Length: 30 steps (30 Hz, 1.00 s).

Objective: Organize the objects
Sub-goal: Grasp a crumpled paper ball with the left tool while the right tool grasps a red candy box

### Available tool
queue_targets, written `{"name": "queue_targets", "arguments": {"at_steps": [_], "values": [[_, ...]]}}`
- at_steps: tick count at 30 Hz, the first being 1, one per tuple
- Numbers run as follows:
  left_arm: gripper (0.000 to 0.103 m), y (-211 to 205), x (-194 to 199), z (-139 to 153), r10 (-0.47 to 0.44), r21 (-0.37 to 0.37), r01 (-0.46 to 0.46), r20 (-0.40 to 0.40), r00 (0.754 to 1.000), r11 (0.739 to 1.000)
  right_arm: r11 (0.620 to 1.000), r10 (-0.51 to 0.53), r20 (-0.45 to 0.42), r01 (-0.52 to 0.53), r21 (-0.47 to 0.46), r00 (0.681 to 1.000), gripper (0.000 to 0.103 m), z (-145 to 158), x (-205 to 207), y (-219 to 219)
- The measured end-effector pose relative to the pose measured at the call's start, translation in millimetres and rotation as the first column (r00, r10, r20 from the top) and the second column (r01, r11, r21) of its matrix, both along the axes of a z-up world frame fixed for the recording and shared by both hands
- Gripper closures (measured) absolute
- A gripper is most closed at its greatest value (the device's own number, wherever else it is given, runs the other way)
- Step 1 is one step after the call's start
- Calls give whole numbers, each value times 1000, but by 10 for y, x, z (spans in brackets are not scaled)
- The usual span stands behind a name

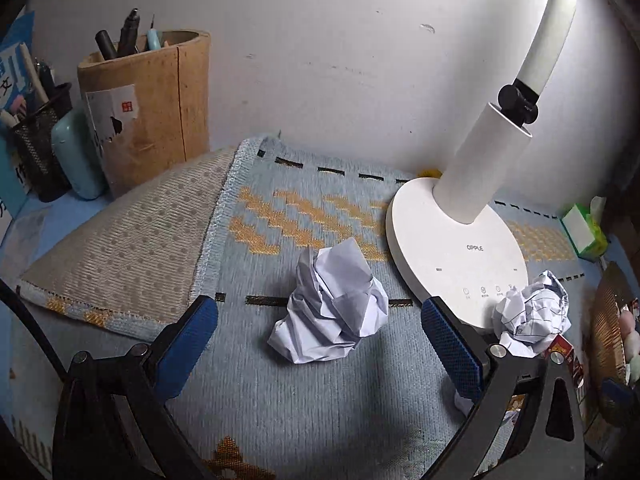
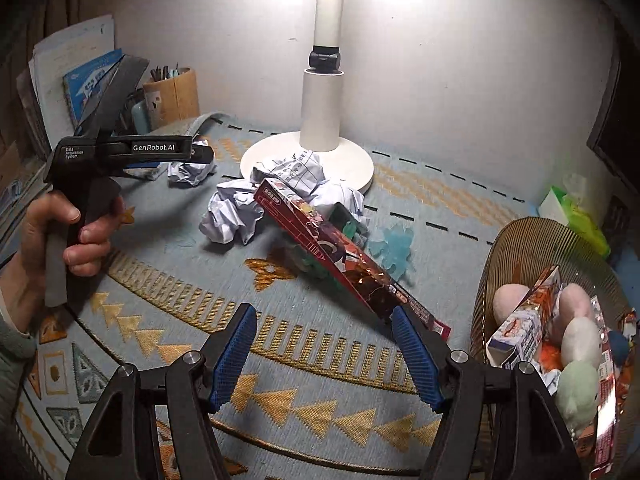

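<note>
A crumpled paper ball [image 1: 330,306] lies on the rug-covered bench just ahead of the left hand-held gripper [image 1: 320,336], between its wide-open, empty jaws. The right hand-held gripper [image 2: 324,354] gapes empty beside a red box [image 2: 340,256]. Closing off-centre could squirt the springy ball against the lamp base [image 1: 456,256].

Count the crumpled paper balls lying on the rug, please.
2, maybe more hidden. A plain white crumpled paper ball lies ahead of the left tool; a lined crumpled paper wad rests against the white round lamp base, partly under a red box.
</note>
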<state>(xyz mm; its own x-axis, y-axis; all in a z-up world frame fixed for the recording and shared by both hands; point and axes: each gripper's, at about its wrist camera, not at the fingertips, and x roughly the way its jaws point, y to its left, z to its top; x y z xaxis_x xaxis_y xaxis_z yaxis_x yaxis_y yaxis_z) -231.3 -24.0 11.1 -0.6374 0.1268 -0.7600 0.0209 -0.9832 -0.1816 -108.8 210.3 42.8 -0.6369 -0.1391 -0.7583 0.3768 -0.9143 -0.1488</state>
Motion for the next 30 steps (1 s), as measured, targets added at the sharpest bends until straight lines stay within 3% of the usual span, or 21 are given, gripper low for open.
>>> {"name": "queue_targets", "arguments": {"at_steps": [1, 6, 8, 12, 13, 14, 16, 19, 22, 26, 30], "values": [[3, -5, -34, -46, 0, -8, 0, 16, 1000, 1000, 999, 0, -4, 0, 38, 1000, 34, -40, -56, -39], [46, -7, -23, -78, -32, 16, 32, 6, 999, 999, 981, -25, -33, 31, 190, 999, 34, -248, -344, -195], [47, -6, -8, -79, -32, 19, 32, 2, 999, 999, 967, -18, -30, 25, 255, 999, 34, -319, -433, -280], [49, -54, 36, -76, -38, 57, 39, -17, 999, 998, 956, 8, -48, 7, 294, 999, 35, -315, -455, -357], [49, -52, 60, -68, -36, 54, 37, -26, 999, 998, 954, 21, -42, -8, 300, 999, 37, -310, -443, -366], [49, -46, 86, -58, -33, 49, 34, -36, 999, 998, 956, 35, -16, -29, 292, 999, 47, -314, -439, -365], [49, -53, 162, -29, -26, 46, 29, -65, 998, 999, 965, 55, 31, -61, 257, 998, 64, -308, -423, -335], [49, -35, 250, -29, -12, 30, 14, -59, 998, 999, 973, 67, 78, -82, 214, 995, 68, -226, -350, -269], [50, -12, 493, -19, -34, 29, 36, -53, 998, 999, 997, 80, 177, -81, -6, 981, 76, 12, -162, -108], [50, -9, 958, 142, -63, 69, 70, -87, 994, 995, 972, 92, 306, -20, -232, 947, 83, 221, 153, 90], [50, 72, 1336, 288, -85, 89, 94, -105, 991, 992, 958, 97, 345, 6, -285, 934, 83, 266, 428, 154]]}}
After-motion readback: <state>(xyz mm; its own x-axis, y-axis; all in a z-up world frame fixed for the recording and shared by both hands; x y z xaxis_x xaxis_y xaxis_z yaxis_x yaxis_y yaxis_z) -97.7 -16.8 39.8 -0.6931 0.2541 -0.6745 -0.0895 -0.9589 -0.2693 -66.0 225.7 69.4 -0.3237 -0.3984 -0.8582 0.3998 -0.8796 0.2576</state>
